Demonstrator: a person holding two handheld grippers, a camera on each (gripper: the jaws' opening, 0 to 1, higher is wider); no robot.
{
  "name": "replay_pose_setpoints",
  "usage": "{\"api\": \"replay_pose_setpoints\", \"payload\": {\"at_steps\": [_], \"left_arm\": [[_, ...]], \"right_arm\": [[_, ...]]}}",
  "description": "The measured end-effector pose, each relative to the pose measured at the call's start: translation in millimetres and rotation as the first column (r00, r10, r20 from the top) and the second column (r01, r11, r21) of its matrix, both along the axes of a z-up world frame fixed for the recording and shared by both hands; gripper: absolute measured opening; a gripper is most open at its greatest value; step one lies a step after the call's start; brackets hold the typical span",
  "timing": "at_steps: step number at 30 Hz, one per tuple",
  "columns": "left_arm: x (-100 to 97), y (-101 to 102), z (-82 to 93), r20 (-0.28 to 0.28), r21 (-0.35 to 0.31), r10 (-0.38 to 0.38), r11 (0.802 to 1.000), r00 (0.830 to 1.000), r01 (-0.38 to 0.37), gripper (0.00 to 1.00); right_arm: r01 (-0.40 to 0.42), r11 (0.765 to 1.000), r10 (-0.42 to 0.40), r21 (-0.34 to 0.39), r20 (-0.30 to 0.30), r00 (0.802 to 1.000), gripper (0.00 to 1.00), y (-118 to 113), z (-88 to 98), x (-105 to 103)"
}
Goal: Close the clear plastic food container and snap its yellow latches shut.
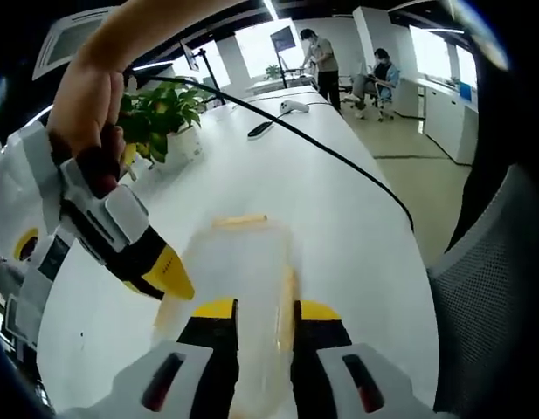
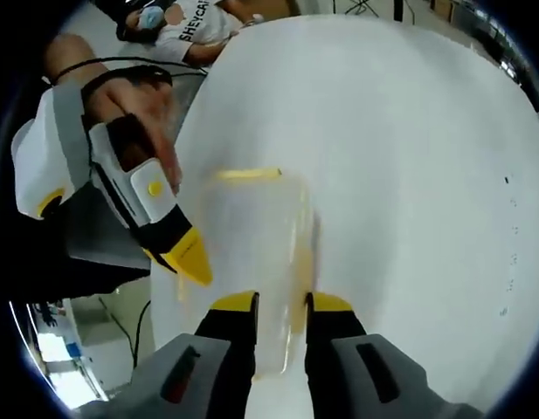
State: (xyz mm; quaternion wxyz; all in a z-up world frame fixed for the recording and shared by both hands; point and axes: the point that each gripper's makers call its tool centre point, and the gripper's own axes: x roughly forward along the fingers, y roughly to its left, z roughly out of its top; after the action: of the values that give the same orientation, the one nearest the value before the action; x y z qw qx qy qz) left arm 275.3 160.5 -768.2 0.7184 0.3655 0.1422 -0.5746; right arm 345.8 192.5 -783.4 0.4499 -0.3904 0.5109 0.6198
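Two grippers flanking clear container (image 1: 238, 288), bare white table (image 1: 339, 201) beyond

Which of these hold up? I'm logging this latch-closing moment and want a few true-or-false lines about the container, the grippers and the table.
1. The clear container rests on a white table. True.
2. A yellow latch shows on the container's far edge in the right gripper view. True.
3. The container is lifted well clear of the table. False: it sits on the tabletop.
4. A potted plant stands on the table in the left gripper view. True.
5. The left gripper is far away from the container. False: its jaws stand at the container's near edge.
6. The right gripper holds a spoon. False: its jaws flank the container's near edge.
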Motion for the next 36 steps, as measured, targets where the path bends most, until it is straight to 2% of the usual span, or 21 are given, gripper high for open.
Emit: {"api": "replay_pose_setpoints", "payload": {"at_steps": [1, 3, 6, 11, 17, 20, 24, 25, 26, 28, 29, 31, 32, 33, 34, 35, 36], "left_arm": [[-3.4, 6, -3.5, -0.023, 0.018, 0.041, 0.999, 0.999, -0.041, 0.15], [-1.2, 8, -2.2, -0.071, -0.009, 0.057, 0.998, 0.996, -0.058, 0.15], [-1.6, 9, -2.1, -0.048, -0.01, 0.036, 0.999, 0.998, -0.037, 0.16], [-1.5, 9, -2.8, -0.079, -0.022, 0.044, 0.999, 0.996, -0.046, 0.16], [-1.4, 9, -3.4, -0.079, -0.022, 0.041, 0.999, 0.996, -0.043, 0.17], [-2.5, 9, -3.1, -0.059, -0.019, 0.028, 0.999, 0.998, -0.029, 0.17], [-3.7, 9, -0.8, -0.07, -0.004, 0.037, 0.999, 0.997, -0.038, 0.18], [-4.5, 10, -0.7, -0.095, -0.002, 0.052, 0.999, 0.994, -0.053, 0.18], [-5.8, 11, -0.1, -0.148, -0.007, 0.088, 0.996, 0.985, -0.09, 0.18], [-7.3, 15, 1.4, -0.201, 0.001, 0.106, 0.994, 0.974, -0.108, 0.17], [-5.7, 18, 1.5, -0.207, 0.01, 0.112, 0.994, 0.972, -0.112, 0.18], [-0.6, 23, 10.0, -0.25, -0.023, 0.157, 0.986, 0.955, -0.168, 0.22], [5.5, 27, 17.4, -0.262, -0.048, 0.182, 0.978, 0.948, -0.201, 0.25], [8.4, 30, 21.0, -0.291, -0.06, 0.203, 0.971, 0.935, -0.23, 0.27], [10.6, 32, 22.0, -0.326, -0.064, 0.218, 0.966, 0.92, -0.252, 0.31], [16.5, 37, 20.8, -0.35, -0.042, 0.256, 0.957, 0.901, -0.287, 0.36], [22.2, 41, 20.0, -0.319, -0.024, 0.254, 0.961, 0.913, -0.276, 0.38]], "right_arm": [[0.012, 1.0, -0.012, -0.011, -0.004, 1.0, 0.18, 0, -0.2, 0], [0.01, 0.999, -0.01, -0.033, 0.0, 1.0, 0.18, 0, -1.0, 1], [0.016, 0.998, -0.016, -0.064, 0.004, 1.0, 0.19, -1, -1.1, 0], [-0.015, 0.99, 0.02, -0.144, 0.033, 0.999, 0.19, -2, -1.6, -2], [-0.002, 0.989, 0.006, -0.147, 0.026, 1.0, 0.2, -5, -1.6, 0], [0.009, 0.994, -0.006, -0.106, 0.032, 0.999, 0.2, -5, 0.5, -1], [0.037, 0.999, -0.036, -0.014, 0.073, 0.997, 0.2, -4, 4.0, -3], [0.06, 0.998, -0.061, 0.019, 0.078, 0.995, 0.2, -4, 4.4, -4], [0.051, 0.997, -0.056, 0.052, 0.084, 0.995, 0.2, -3, 5.1, -5], [0.063, 0.99, -0.076, 0.13, 0.096, 0.992, 0.2, -2, 7.2, -7], [0.095, 0.982, -0.112, 0.161, 0.1, 0.989, 0.2, -3, 8.1, -6], [0.126, 0.969, -0.152, 0.214, 0.108, 0.982, 0.2, -4, 9.4, -5], [0.161, 0.953, -0.195, 0.258, 0.115, 0.974, 0.2, -4, 10.2, -4], [0.16, 0.939, -0.208, 0.303, 0.132, 0.969, 0.26, -5, 12.6, -3], [0.178, 0.915, -0.248, 0.361, 0.158, 0.956, 0.32, -5, 18.0, 0], [0.193, 0.91, -0.262, 0.367, 0.149, 0.953, 0.35, -10, 21.2, -3], [0.209, 0.903, -0.28, 0.376, 0.143, 0.949, 0.34, -18, 26.3, -8]]}}
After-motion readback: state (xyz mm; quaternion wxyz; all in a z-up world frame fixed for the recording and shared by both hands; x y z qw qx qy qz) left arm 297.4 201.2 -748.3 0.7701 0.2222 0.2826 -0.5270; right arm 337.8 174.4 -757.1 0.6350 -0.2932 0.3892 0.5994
